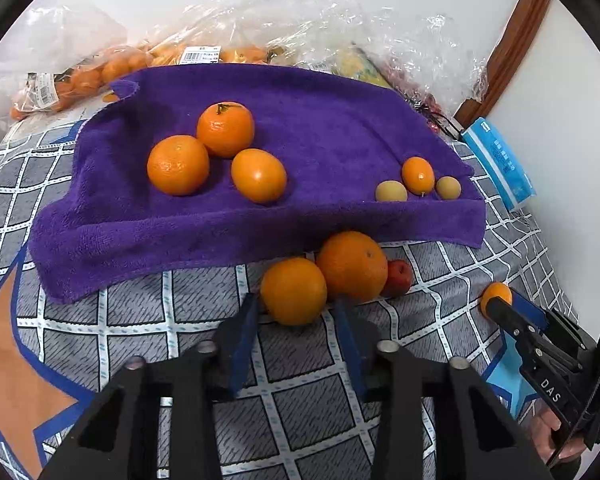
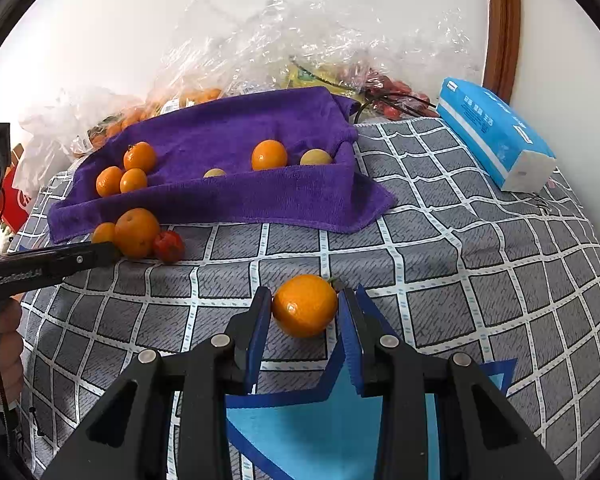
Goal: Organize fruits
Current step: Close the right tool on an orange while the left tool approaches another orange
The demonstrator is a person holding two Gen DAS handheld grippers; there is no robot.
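I am in the middle of gathering loose fruit onto the purple towel (image 1: 260,128), which lies across the far part of the checked bedcover (image 1: 308,400). Three oranges sit grouped on its left and a small orange with two pale round fruits on its right.

My left gripper (image 1: 296,312) has its pads closed on the near orange (image 1: 293,291), which sits just off the towel's near edge, touching a bigger orange (image 1: 352,266) with a small red fruit (image 1: 398,278) tucked behind that.

My right gripper (image 2: 306,308) is clamped on another orange (image 2: 305,305) lying alone on the cover, well to the right and nearer than the towel. Both fruits seem to rest on the cover, not yet lifted.

Next, I judge, each hand must raise its orange straight up, so the neighbours are not nudged, then carry it away over the towel's raised near edge and set it beside the oranges on the left.
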